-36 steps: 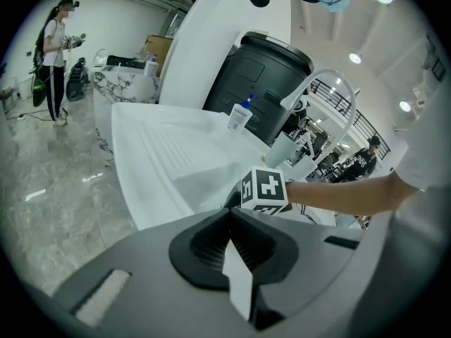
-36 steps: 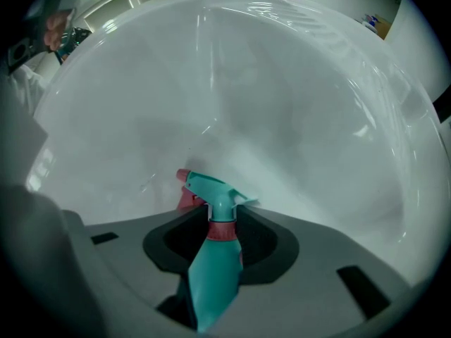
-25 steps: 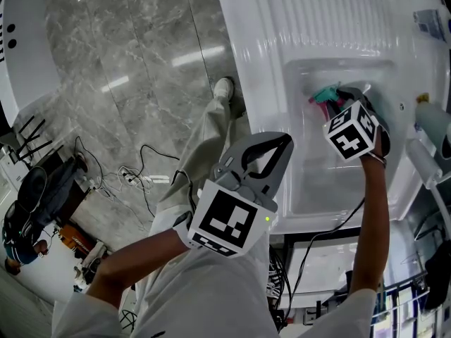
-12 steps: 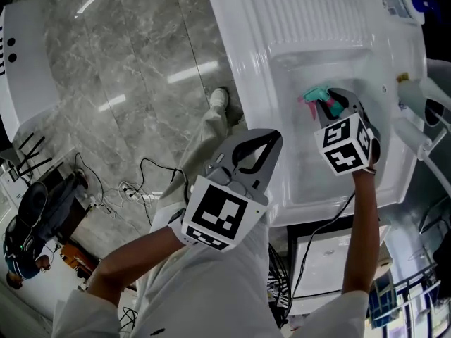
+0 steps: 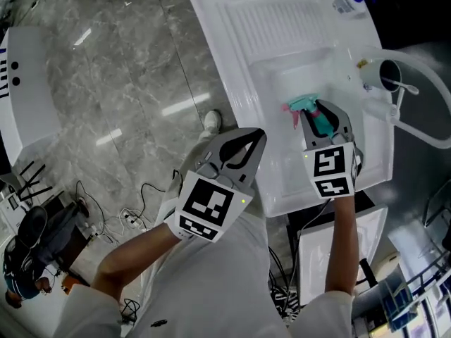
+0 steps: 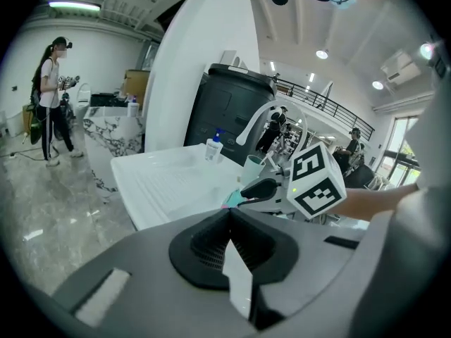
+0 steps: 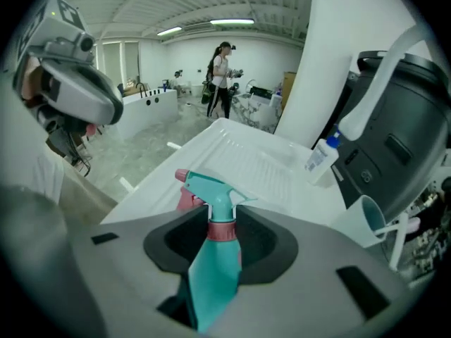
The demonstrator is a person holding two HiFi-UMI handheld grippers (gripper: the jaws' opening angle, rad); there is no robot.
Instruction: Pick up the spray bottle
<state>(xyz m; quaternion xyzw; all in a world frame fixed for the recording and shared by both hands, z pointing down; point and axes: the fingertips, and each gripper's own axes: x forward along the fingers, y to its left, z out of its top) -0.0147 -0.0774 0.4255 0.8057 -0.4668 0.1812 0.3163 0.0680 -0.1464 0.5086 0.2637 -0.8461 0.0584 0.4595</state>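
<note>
1. The grab looks done. My right gripper [image 5: 323, 118] is clamped on the body of the spray bottle [image 5: 314, 115], with the jaws standing fairly wide because the body between them is broad.
2. In the right gripper view the spray bottle [image 7: 213, 259] stands upright between the jaws. Its teal trigger head and pink collar poke out past the fingertips, and the nozzle points toward the draining board of the sink [image 7: 246, 153].
3. From the head view the bottle is over the basin of the sink [image 5: 211, 20], on the side nearest the tap. I judge that it hangs clear of the basin floor, since the sink sits well below the trigger head in the right gripper view (I cannot see the bottle's base, so this is a reading, not a sighting).
4. My left gripper [image 5: 255, 136] hovers just outside the front edge of the sink. Its jaws are pressed together with nothing between them, and it plays no part in the pick.
5. What is left, as I judge it, is little: carry the bottle up over the sink's rim and hold it steady. The grip seems centred on the body, so I expect no tipping.
</note>
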